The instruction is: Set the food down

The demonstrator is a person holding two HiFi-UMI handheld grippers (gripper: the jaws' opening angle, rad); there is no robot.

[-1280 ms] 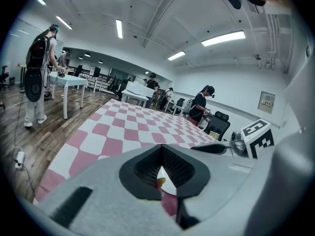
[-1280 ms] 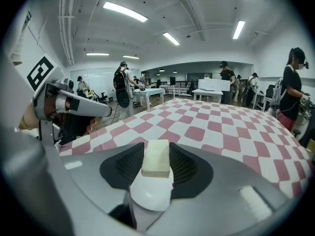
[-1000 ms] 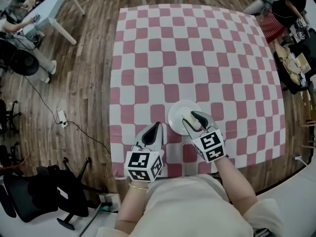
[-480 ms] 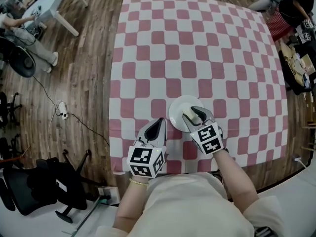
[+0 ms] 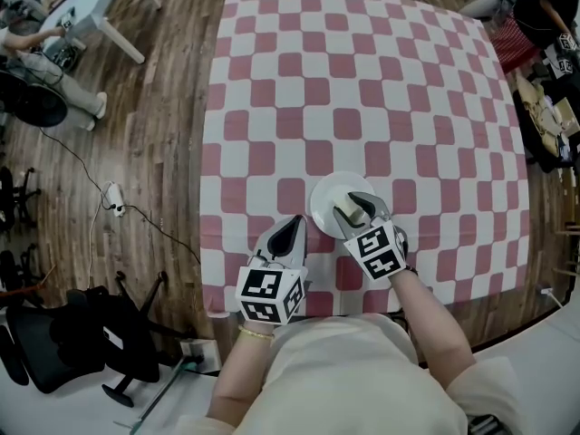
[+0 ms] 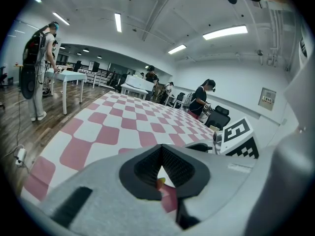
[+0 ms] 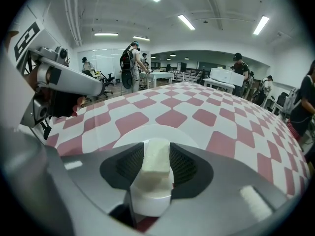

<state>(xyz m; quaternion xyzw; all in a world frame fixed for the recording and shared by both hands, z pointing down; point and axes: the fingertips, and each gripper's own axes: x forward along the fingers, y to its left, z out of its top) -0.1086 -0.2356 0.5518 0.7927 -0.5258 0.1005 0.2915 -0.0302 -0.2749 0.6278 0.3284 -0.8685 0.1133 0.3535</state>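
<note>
1. Head view, bottom of frame: the wearer's torso and forearms (image 5: 426,324) cover the near table edge, so it can't be inspected.
2. Left gripper (image 5: 292,229) (image 6: 161,150), lower centre: jaws pressed together at the tips, nothing between them. It sits over the checked cloth (image 5: 362,89), just left of the plate. Contact w/ the cloth can't be judged.
3. Right gripper (image 5: 358,208) (image 7: 156,154), just right of the left one: jaws pinching a pale food block (image 5: 347,216) (image 7: 156,163) on both sides.
4. The block's underside is hidden. A white rounded piece shows below it in the right gripper view; can't tell what it is.
5. Plate (image 5: 328,196) (image 7: 136,136), white, round, on the cloth: its near-right part is covered by the right gripper. The block is over the plate; touching or not can't be told.
6. Cloth, pink/white checks, fills frame centre; its right edge is partly cut off.
7. Far: wood floor (image 5: 163,107) at left, white table (image 5: 91,7) upper left, black chair (image 5: 63,352) lower left. People (image 7: 133,65) stand in the bkgd of the gripper views, small and distorted.
</note>
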